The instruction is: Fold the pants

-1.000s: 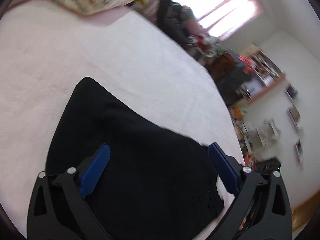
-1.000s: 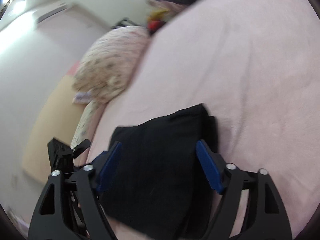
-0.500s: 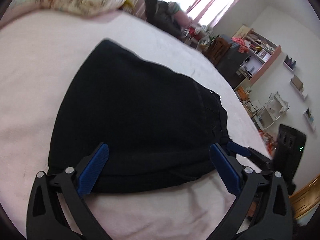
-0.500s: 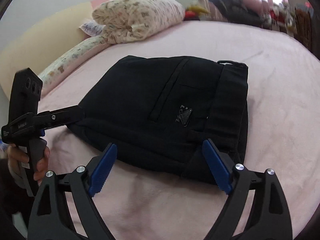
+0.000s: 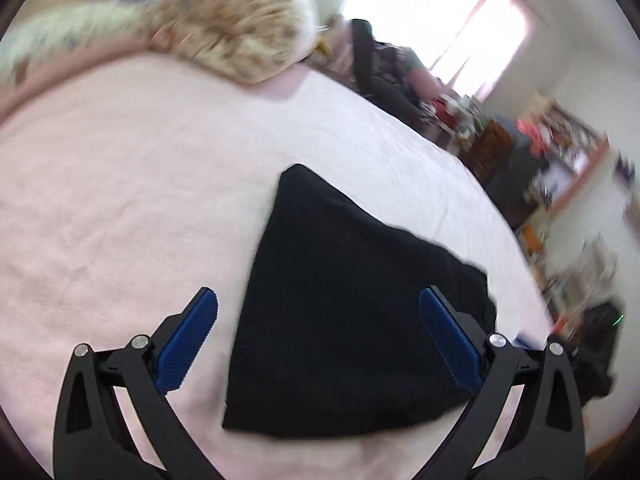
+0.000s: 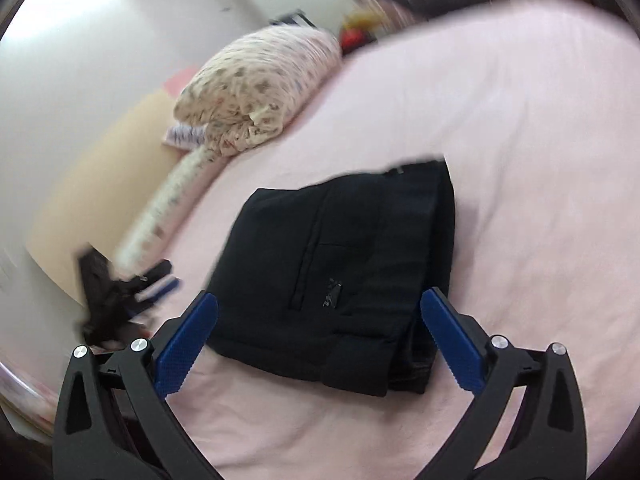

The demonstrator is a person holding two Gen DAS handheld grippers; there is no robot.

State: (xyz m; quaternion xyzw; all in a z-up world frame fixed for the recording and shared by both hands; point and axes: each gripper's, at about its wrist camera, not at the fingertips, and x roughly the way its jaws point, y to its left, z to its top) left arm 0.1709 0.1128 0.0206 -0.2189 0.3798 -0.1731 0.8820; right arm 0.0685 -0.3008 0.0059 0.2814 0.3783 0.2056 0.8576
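The blue fingers [image 5: 188,346] of the left gripper [image 5: 318,340] are spread wide with nothing clamped; the folded black pants [image 5: 352,320] are seen between and beyond them, lying flat on the pink bed [image 5: 140,200]. The right gripper [image 6: 320,340] is seen with its fingers [image 6: 450,344] apart and opening, nothing pressed between them, the pants [image 6: 340,264] resting on the bed [image 6: 540,200] just ahead, pocket side up. A floral pillow [image 6: 256,88] is set at the bed's far edge. The left gripper [image 6: 120,292] is glimpsed, blurred, at the left of the right wrist view.
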